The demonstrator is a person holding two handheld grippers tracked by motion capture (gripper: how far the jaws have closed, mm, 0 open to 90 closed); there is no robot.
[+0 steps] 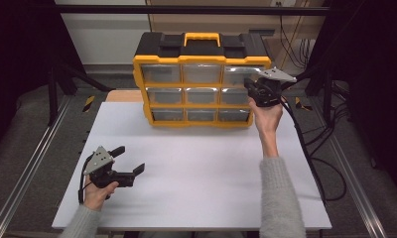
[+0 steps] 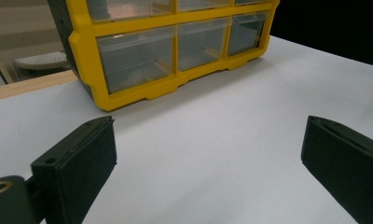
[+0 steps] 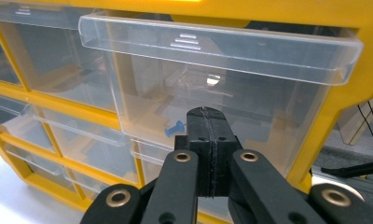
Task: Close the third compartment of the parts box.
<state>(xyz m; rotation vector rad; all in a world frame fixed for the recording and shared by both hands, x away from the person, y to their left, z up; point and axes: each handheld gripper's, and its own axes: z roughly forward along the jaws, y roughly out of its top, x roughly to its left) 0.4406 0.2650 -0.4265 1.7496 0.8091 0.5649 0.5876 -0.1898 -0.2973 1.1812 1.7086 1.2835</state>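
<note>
Right gripper view: right gripper is seen clenched on nothing, tips against the clear top-right drawer of the yellow organizer. Drawer judged being pushed; a straight press is called for next. Left gripper rests released over the table.

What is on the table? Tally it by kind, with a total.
Organizer: 1
Clear drawers in it: 9
Grippers: 2, left gripper and right gripper
Small blue item inside the top right drawer: 1
Total: 13
</note>
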